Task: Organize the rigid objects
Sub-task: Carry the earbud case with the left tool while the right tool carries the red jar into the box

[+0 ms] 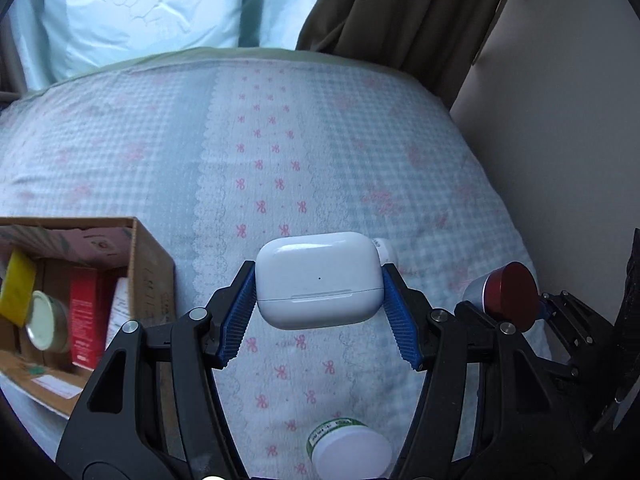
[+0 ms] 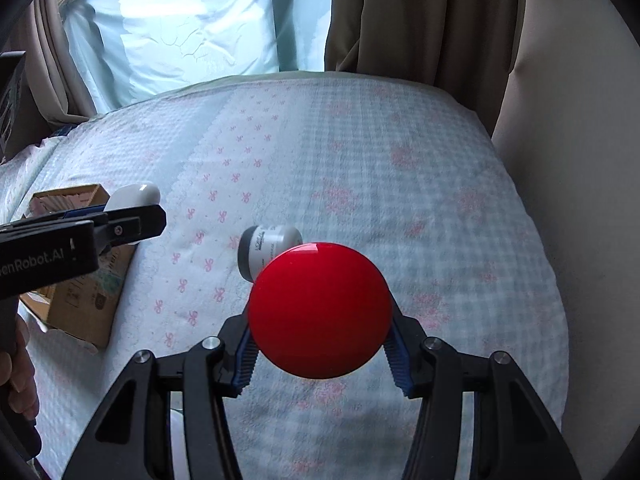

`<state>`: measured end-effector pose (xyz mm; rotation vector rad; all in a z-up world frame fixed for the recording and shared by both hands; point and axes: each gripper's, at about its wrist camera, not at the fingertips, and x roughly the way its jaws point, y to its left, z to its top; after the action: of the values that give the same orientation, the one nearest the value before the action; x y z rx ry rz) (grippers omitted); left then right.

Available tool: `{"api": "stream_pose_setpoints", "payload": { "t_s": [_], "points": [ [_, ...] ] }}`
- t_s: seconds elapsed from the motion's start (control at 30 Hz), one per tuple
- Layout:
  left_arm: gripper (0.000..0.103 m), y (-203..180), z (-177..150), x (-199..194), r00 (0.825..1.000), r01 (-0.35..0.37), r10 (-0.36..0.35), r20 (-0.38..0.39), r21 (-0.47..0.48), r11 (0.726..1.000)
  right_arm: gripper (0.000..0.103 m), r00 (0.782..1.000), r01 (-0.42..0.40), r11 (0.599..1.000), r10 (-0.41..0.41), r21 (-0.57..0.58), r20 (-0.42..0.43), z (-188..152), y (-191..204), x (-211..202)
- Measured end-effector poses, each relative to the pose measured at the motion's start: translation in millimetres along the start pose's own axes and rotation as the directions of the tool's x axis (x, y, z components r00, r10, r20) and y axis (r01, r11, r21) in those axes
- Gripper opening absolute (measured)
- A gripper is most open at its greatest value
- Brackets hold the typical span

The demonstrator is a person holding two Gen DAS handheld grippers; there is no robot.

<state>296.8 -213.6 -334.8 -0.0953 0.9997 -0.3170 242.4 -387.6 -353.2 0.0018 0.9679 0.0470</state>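
Below me the bed [image 1: 320, 152] fills nearly everything, its pale checked cover scattered with pink bows, a blue pillow [image 1: 132, 8] at the far end and a brown curtain [image 1: 404, 8] hanging at the far right corner. Next in size, a cardboard box [image 1: 154, 264] sits open on the cover at my left; inside it I can see a red carton [image 1: 85, 320], something yellow [image 1: 17, 286] and a round tin with a pale lid [image 1: 42, 320].

My left gripper [image 1: 319, 280] is clamped on a white earbud case [image 1: 318, 280], the blue pads pressing its two short ends, and the case is clear of the cover, just right of the box. My right gripper [image 2: 320, 344] is closed on a round container with a glossy red lid [image 2: 320, 310], pads against its sides, also up off the bed; from the left camera it shows at the right edge with a silver body.

Smaller things lie on the cover: a jar with a white cap and green label [image 1: 348, 450] close beneath my left gripper, and a small grey-and-white jar [image 2: 266, 248] on its side just beyond the red lid.
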Motion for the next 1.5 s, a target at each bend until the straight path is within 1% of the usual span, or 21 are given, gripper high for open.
{"api": "stream_pose_setpoints", "payload": {
  "t_s": [0.17,0.3,0.4,0.5,0.63,0.73,0.9,1.1,1.27,1.5],
  "points": [
    [0.058,8.5,13.3,-75.8,0.999,0.026,-0.025,0.039,-0.004,1.000,0.050,1.000,0.002,1.000,-0.002,-0.005,0.015,20.2,23.7,-60.8],
    [0.058,34.5,17.3,-129.3,0.999,0.033,-0.032,0.043,-0.017,0.999,0.050,1.000,-0.014,1.000,0.014,-0.002,0.013,32.9,56.7,-107.7],
    [0.058,67.6,13.8,-164.0,0.999,0.016,-0.015,0.046,-0.027,1.000,0.050,1.000,-0.022,1.000,0.022,-0.002,0.009,42.1,89.8,-133.0],
    [0.058,107.9,8.3,-192.2,0.999,-0.002,0.004,0.039,-0.043,0.999,0.050,0.999,-0.039,0.999,0.039,0.006,0.006,48.8,124.8,-147.2],
    [0.058,166.5,-0.1,-221.1,0.999,-0.040,0.041,0.024,-0.046,0.998,0.050,0.997,-0.078,0.995,0.078,0.058,-0.006,55.6,172.4,-150.9],
    [0.058,207.7,-5.4,-232.9,0.998,-0.065,0.065,0.003,-0.045,0.997,0.050,0.995,-0.097,0.991,0.099,0.090,-0.018,60.3,208.5,-146.6],
    [0.058,269.6,-12.9,-232.0,0.997,-0.066,0.064,-0.046,-0.053,0.996,0.050,0.993,-0.096,0.988,0.104,0.120,-0.060,66.5,260.7,-125.0],
    [0.058,318.8,-21.7,-200.7,0.993,-0.058,0.053,-0.101,-0.040,0.998,0.050,0.988,-0.076,0.987,0.094,0.145,-0.125,67.8,297.5,-82.7],
    [0.058,344.6,-31.5,-163.9,0.988,-0.054,0.047,-0.144,-0.047,0.997,0.050,0.977,-0.067,0.990,0.090,0.124,-0.194,66.5,319.8,-38.7],
    [0.058,358.0,-45.9,-117.4,0.977,-0.058,0.055,-0.208,-0.009,0.998,0.050,0.958,-0.089,0.990,0.116,0.110,-0.264,75.0,337.1,24.0]
  ]
}}
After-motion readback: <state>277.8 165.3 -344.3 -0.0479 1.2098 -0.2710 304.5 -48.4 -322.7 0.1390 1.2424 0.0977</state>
